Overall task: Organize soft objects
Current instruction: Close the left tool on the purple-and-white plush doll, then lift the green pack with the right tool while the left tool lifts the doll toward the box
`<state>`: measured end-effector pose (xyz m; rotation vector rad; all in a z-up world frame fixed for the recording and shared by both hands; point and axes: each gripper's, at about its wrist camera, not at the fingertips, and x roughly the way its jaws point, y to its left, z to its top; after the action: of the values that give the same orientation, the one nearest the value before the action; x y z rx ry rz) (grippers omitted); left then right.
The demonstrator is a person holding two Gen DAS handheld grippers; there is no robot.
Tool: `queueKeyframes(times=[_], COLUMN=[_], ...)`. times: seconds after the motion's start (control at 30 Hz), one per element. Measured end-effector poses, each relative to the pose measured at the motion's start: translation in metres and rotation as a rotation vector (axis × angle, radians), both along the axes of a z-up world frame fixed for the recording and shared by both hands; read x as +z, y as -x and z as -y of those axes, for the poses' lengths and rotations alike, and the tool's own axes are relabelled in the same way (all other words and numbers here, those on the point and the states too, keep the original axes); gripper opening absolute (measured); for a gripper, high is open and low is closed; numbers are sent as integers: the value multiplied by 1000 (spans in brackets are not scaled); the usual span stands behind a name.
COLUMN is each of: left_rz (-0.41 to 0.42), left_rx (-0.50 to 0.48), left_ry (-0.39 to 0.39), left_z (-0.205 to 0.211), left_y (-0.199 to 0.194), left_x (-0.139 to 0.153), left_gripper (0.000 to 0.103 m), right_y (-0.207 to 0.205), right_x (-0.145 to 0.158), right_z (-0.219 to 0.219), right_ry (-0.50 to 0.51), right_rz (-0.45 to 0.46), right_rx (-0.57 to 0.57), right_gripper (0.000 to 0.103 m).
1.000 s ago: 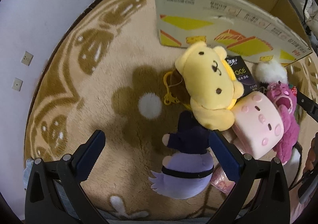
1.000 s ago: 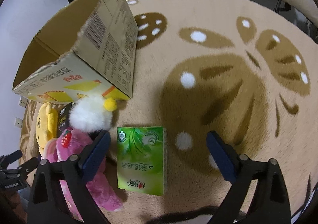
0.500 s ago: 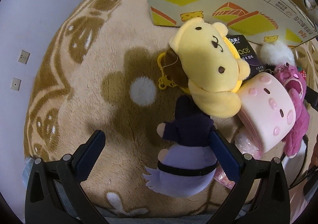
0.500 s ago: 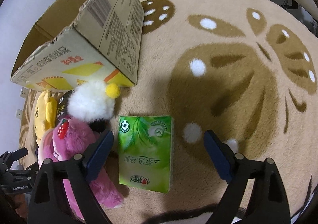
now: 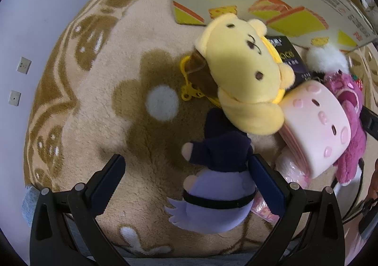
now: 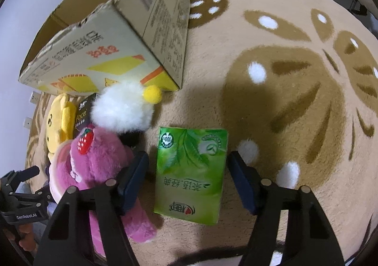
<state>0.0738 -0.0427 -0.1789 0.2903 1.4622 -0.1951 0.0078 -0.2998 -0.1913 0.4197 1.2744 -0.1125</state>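
My right gripper (image 6: 186, 181) is lower, now straddling the green pack (image 6: 190, 172); my left gripper (image 5: 189, 185) is nearer the purple doll (image 5: 217, 185).

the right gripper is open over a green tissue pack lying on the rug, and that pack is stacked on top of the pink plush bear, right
Not quite. The right gripper is open over the green tissue pack, but the pack lies flat on the rug beside the pink plush bear, not on top of it. The right wrist view shows this.
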Motion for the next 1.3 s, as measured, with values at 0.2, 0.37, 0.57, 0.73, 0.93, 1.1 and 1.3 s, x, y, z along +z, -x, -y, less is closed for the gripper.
queueKeyframes(times=[0.2, 0.37, 0.57, 0.73, 0.93, 1.1, 1.3], left_rz=[-27, -53, -71, -8, 132, 298, 512], left_rx=[-18, -10, -17, -40, -8, 23, 52], left_ry=[12, 48, 150, 114, 85, 107, 160], left_z=[3, 4, 0, 4, 3, -2, -29], left_y=[2, 4, 12, 21, 27, 30, 35], left_x=[-10, -16, -16, -11, 15, 54, 109], left_gripper=[98, 84, 50, 47, 47, 47, 47], right_y=[-2, 0, 0, 7, 19, 35, 58], right_x=[1, 9, 23, 45, 74, 105, 144], right_z=[-6, 6, 14, 18, 17, 16, 6], right_ry=[-22, -22, -22, -17, 9, 73, 143], right_rz=[10, 27, 65, 125, 231, 346, 505], right_rx=[-2, -6, -32, -53, -73, -80, -56], right_gripper=[58, 58, 57, 57, 57, 57, 57])
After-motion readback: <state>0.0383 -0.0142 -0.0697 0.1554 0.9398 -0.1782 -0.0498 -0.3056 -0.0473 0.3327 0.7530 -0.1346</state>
